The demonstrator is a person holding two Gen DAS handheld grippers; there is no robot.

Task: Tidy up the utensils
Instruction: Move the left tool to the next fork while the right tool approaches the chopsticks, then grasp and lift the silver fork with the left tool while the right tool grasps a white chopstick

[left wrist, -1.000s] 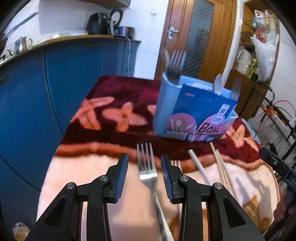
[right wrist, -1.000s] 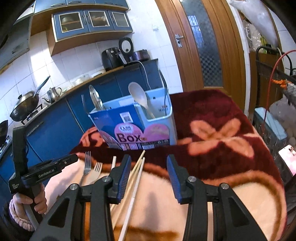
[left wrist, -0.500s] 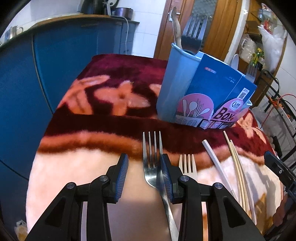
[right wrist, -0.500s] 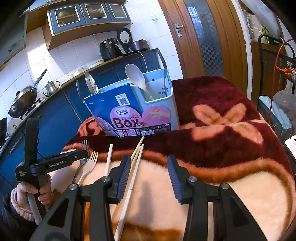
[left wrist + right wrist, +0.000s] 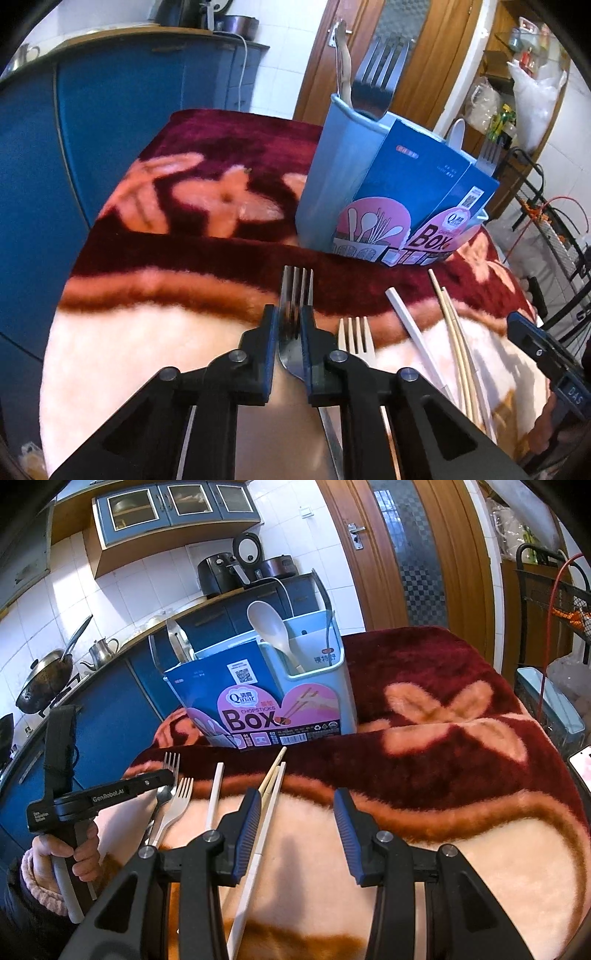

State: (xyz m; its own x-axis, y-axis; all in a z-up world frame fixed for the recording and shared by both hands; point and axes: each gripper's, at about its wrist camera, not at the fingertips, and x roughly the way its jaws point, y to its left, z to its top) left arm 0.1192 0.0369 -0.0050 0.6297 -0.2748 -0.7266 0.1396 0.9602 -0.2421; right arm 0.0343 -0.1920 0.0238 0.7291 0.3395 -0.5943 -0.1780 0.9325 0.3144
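My left gripper (image 5: 289, 317) is shut on a steel fork (image 5: 295, 291) lying on the flowered blanket (image 5: 184, 206), tines toward the blue utensil box (image 5: 391, 199). A cream plastic fork (image 5: 355, 334), a white chopstick (image 5: 410, 328) and wooden chopsticks (image 5: 452, 325) lie to its right. The box (image 5: 280, 686) holds a fork, spoons and a ladle. My right gripper (image 5: 295, 812) is open and empty just above the blanket, with the chopsticks (image 5: 271, 782) by its left finger. The left gripper (image 5: 162, 777) shows in the right wrist view, on the steel fork (image 5: 170, 762).
Blue kitchen cabinets (image 5: 110, 122) stand left of the table. A wooden door (image 5: 424, 554) is behind it. A wire rack (image 5: 554, 602) and a bin are at the right. The blanket's right half (image 5: 443, 716) carries no utensils.
My left gripper has moved forward over the steel fork and closed on its neck. My right gripper has drifted slightly nearer the chopsticks and stays open.
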